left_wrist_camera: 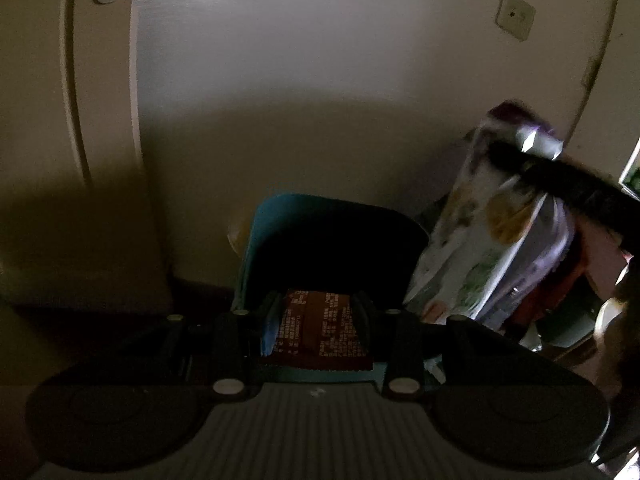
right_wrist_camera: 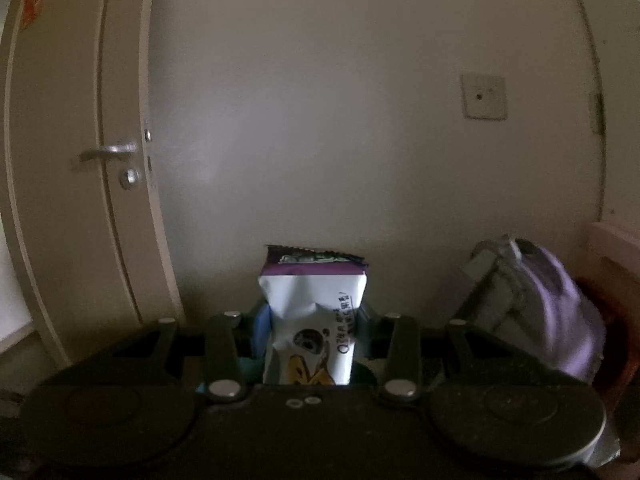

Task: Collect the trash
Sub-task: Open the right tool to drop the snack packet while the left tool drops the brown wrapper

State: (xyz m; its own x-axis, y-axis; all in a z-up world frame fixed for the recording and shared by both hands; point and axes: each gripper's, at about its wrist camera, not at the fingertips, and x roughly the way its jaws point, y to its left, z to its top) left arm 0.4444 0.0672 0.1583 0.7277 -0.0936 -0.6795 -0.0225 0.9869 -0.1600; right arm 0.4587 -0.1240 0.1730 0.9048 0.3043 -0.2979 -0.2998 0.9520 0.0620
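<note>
My left gripper (left_wrist_camera: 316, 300) is shut on a dark red wrapper (left_wrist_camera: 320, 332) with white print, which lies flat between the fingers. Just beyond it stands a teal bin (left_wrist_camera: 280, 208) with a dark opening, against the wall. To the right, blurred, a white and purple snack packet (left_wrist_camera: 480, 248) hangs under a black finger (left_wrist_camera: 568, 188) of my right gripper. In the right wrist view my right gripper (right_wrist_camera: 314, 308) is shut on that white packet (right_wrist_camera: 316, 292), which stands upright with its purple top edge above the fingers.
A cream door (right_wrist_camera: 80, 240) with a metal handle (right_wrist_camera: 108, 152) is on the left, and a plain wall with a switch plate (right_wrist_camera: 483, 97) lies ahead. A purple cloth (right_wrist_camera: 560, 300) over a grey object sits low right. Reddish clutter (left_wrist_camera: 552, 292) lies beside the bin.
</note>
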